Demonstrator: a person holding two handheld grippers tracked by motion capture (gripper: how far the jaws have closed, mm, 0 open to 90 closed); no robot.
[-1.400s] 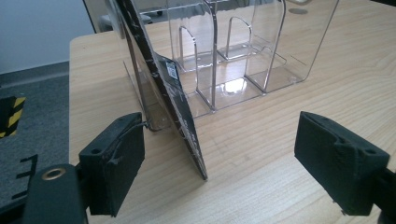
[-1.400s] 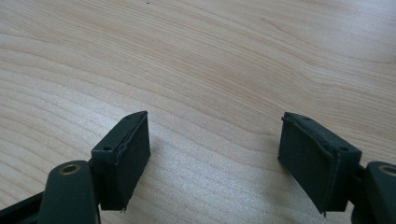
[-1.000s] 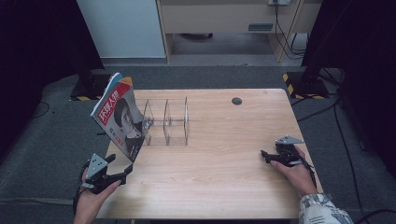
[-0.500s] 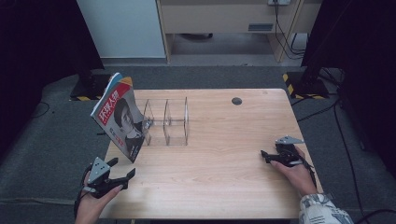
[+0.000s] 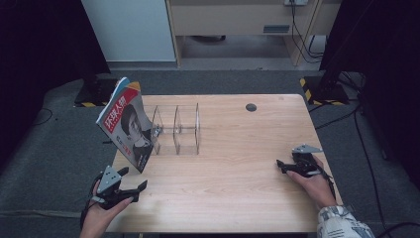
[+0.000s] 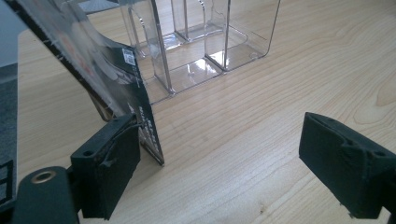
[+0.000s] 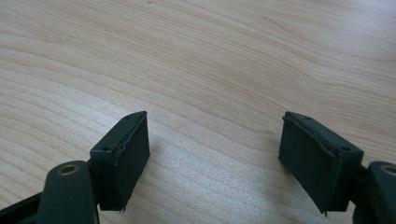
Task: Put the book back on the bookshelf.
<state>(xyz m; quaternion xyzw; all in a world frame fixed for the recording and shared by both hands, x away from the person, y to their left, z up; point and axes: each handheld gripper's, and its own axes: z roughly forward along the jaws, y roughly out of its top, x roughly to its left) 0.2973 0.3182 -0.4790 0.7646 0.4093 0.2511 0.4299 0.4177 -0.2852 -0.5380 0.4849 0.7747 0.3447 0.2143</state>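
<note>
Light wooden table (image 5: 233, 178) on grey carpet (image 5: 54, 148): magazine (image 5: 126, 124) leaning at 10 o'clock against clear rack (image 5: 178, 129); left gripper (image 5: 130, 191) and right gripper (image 5: 281, 166) both gape wide, empty.

Lighting up evenly from overhead, leaving the surroundings dim.
Brightening the pale worktop (image 5: 233, 163) while the floor and side walls fall nearly black; casting soft shadows under each tool; glinting off the clear rack (image 6: 201, 42) in the left gripper view; blurring slightly at the near jaws; rendering wood grain sharp.
</note>
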